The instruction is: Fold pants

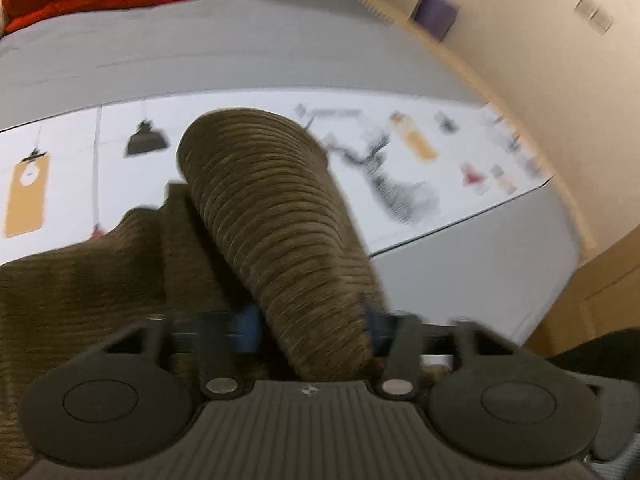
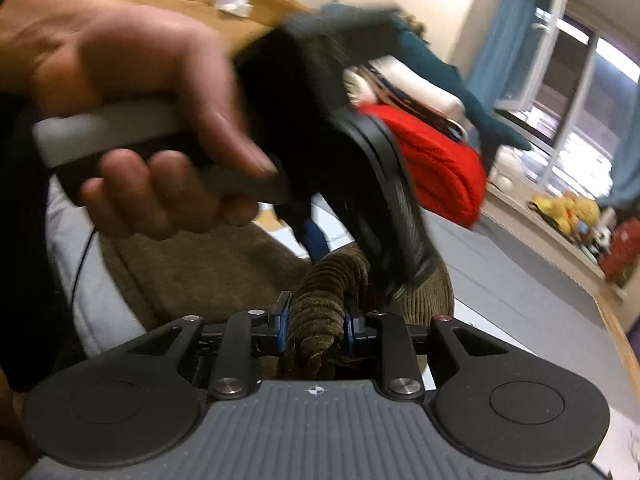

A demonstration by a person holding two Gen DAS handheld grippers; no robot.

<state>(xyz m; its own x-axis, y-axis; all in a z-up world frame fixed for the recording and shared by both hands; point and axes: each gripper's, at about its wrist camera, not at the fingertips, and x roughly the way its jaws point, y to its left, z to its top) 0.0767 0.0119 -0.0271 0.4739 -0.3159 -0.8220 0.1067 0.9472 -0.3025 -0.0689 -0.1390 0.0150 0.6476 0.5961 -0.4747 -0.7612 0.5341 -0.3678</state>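
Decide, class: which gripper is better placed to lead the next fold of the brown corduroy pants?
Probably the right gripper: its pads pinch a tight bunch of the pants. The left gripper also holds a roll, looser, between wider jaws.

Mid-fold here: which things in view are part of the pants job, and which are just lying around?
Job:
- brown corduroy pants
- left gripper, shut on the pants
- right gripper, shut on the pants

Lying about:
- red blanket
- printed white sheet
- yellow toys on the sill

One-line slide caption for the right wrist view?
Right tongs pinch bunched brown corduroy pants; the left hand works its tongs above them.
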